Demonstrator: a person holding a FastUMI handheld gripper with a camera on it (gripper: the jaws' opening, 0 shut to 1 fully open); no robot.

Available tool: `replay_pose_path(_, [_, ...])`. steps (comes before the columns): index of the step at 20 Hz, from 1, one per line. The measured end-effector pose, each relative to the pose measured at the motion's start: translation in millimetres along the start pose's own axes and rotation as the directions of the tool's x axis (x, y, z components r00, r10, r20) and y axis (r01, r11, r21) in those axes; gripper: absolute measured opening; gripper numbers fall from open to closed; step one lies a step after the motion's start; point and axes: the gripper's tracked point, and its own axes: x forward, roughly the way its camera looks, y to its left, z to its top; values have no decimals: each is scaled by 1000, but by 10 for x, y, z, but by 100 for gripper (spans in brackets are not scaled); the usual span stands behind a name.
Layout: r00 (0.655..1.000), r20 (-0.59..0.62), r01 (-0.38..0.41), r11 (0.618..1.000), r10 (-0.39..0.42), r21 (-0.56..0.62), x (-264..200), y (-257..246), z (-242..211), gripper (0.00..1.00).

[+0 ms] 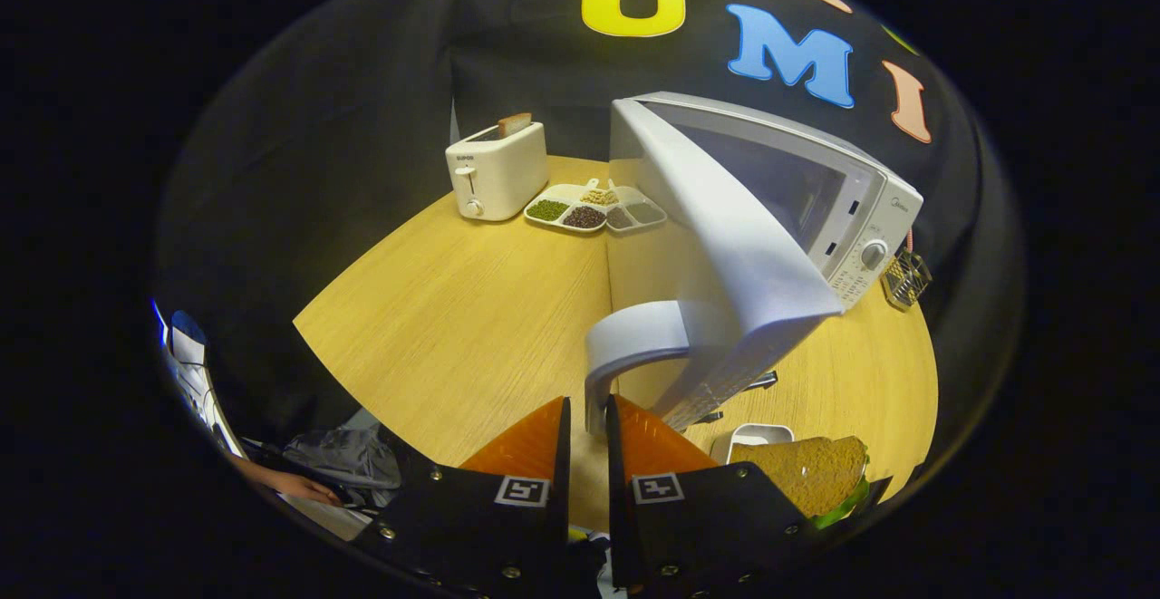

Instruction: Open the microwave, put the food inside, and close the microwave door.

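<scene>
Microwave door swung open on its handle, food waiting beside the tongs.

At the back left of the surface (453, 309) a toaster (497, 171) with a slice in its slot stood clear of the work, a divided tray of beans (594, 207) just beside it. The tongs (588, 422) were narrowed around the lower end of the door handle (625, 345), seemingly gripping it to pull the door (725, 246) wide from the microwave (816, 191), whose cavity lay exposed. The sandwich (811, 472) rested near a white container (757, 436) in front of the oven, likely within easy reach for loading.
</scene>
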Motion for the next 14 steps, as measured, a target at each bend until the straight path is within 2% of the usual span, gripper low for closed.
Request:
replay_pose_path(3, [1000, -10, -9, 1000, 9, -25, 15, 222, 0, 20])
replay_pose_path(9, [993, -24, -121, 989, 119, -89, 100, 686, 27, 19])
replay_pose_path(14, [960, 3, -275, 947, 279, -167, 155, 1134, 179, 18])
